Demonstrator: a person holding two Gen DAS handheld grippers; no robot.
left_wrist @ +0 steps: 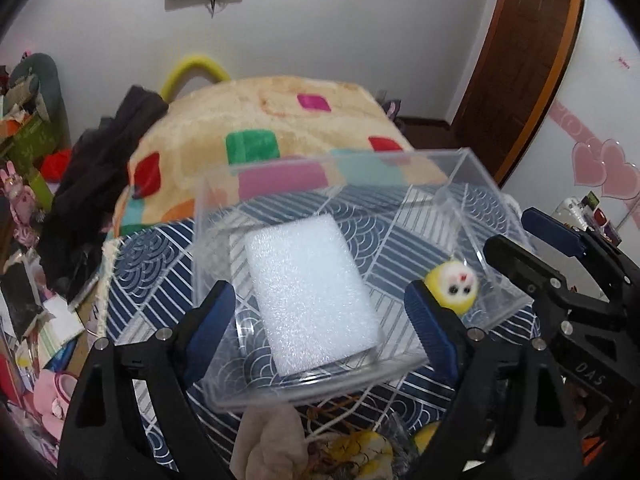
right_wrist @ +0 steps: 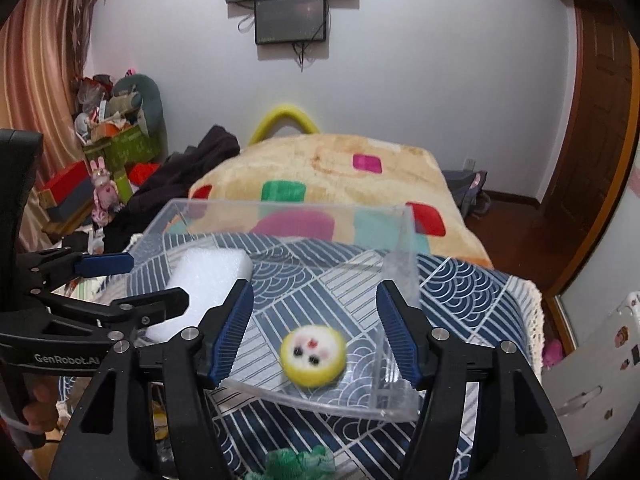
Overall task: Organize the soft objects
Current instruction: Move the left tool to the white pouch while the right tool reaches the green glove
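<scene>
A clear plastic box (left_wrist: 464, 160) (right_wrist: 408, 240) stands on a blue patterned cloth (left_wrist: 148, 264) (right_wrist: 464, 292). A white foam block (left_wrist: 312, 296) (right_wrist: 208, 276) lies in its left part. A small yellow plush ball with a face (left_wrist: 452, 284) (right_wrist: 313, 354) lies in its right part, blurred. My left gripper (left_wrist: 320, 328) is open over the near end of the foam block, empty. My right gripper (right_wrist: 314, 332) is open just above the plush ball, empty. It also shows in the left wrist view (left_wrist: 516, 236).
Near the front edge lie a beige cloth (left_wrist: 268, 440), a yellow patterned soft item (left_wrist: 360, 456) and a green knitted item (right_wrist: 300, 460). A blanket-covered bed (right_wrist: 320, 168) lies beyond. Clutter and dark clothes (left_wrist: 104, 168) sit at the left.
</scene>
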